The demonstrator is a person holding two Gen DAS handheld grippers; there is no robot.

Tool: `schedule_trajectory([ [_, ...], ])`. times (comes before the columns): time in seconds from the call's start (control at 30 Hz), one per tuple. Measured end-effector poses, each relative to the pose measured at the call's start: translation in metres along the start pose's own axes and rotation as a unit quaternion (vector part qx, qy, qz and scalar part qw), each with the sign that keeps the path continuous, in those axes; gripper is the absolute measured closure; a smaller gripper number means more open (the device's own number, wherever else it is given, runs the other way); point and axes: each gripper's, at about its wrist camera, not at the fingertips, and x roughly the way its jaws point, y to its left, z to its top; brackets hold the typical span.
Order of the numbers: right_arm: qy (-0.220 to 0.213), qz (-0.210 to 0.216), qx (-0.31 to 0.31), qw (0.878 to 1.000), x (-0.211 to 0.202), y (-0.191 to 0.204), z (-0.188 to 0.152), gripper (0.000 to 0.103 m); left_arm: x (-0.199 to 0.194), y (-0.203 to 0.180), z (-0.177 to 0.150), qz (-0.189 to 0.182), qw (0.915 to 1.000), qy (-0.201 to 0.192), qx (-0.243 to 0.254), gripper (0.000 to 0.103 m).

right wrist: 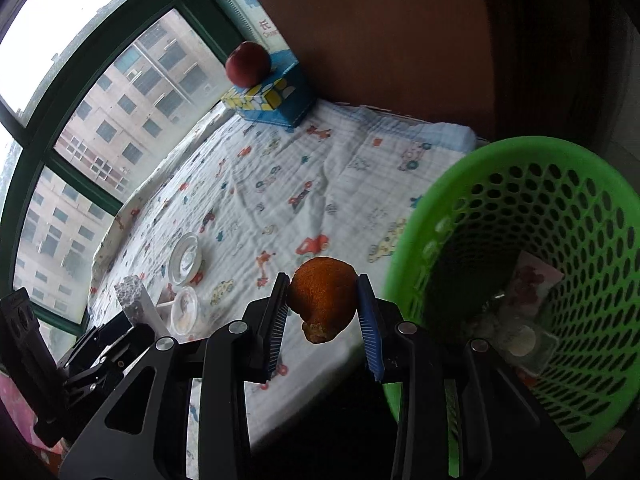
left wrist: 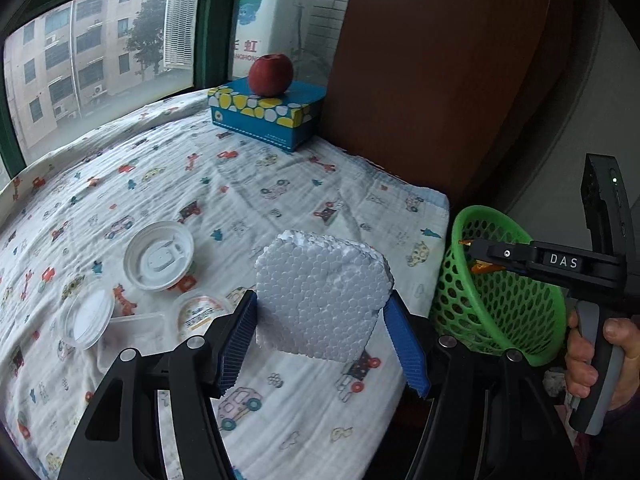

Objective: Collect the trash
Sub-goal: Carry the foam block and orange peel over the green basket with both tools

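our left gripper (left wrist: 322, 316) clamps a white foam block (left wrist: 324, 296) above the printed cloth (left wrist: 256, 196); our right gripper (right wrist: 322, 304) pinches an orange peel (right wrist: 323, 300), with the green basket (right wrist: 404, 268) at three o'clock and lids (left wrist: 159, 255) at nine.

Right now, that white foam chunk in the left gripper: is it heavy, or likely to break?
Probably very light: the styrofoam block is beaded foam. Likely crumbly, since its edges look ragged. The left gripper pads pinch its sides, so it seems stiff enough to hold.
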Motion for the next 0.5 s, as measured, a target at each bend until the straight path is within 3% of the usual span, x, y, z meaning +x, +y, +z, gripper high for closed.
schedule_trajectory([
  [0.5,-0.02,-0.059,0.02,0.998,-0.041,-0.082,-0.008,0.064,0.023,-0.094,0.017,-0.042,0.9968,0.013,0.066,0.041],
])
